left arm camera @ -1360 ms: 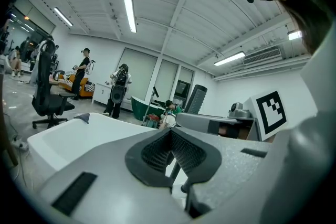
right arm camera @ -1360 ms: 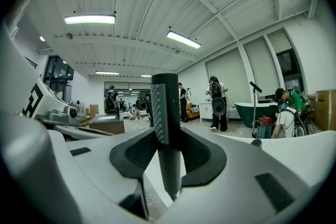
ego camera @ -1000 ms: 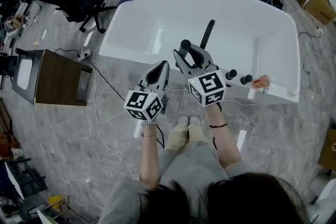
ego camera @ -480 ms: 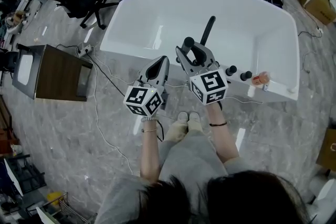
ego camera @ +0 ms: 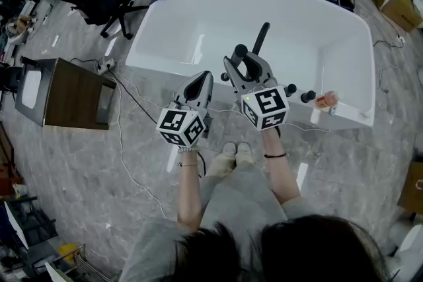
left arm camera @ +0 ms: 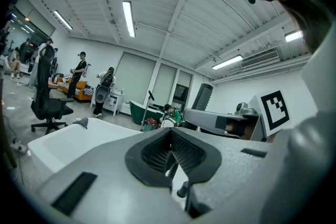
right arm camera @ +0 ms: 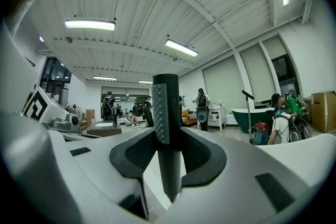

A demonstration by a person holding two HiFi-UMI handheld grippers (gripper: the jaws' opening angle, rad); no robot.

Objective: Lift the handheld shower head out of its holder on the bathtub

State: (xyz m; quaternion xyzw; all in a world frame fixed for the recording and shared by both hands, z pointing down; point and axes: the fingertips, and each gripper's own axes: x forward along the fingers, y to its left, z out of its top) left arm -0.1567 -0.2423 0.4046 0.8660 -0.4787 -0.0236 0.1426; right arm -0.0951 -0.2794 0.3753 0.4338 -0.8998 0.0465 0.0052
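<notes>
Beyond the upright shower head [ego camera: 262, 37] the bathtub [ego camera: 198, 23] basin lies open; black knobs [ego camera: 291, 90] crowd the rim to its right; a dark cabinet [ego camera: 73, 97] stands well left.

No words, numbers or brand names can be read anywhere from here. The only printed marks are black-and-white square patterns on the left cube [ego camera: 180, 129] and the right cube [ego camera: 266, 109]. They are blocky code patterns, with no letters or digits. One face of the right cube also shows in the left gripper view [left arm camera: 275, 108], and one face of the left cube shows at the edge of the right gripper view [right arm camera: 35, 105].
</notes>
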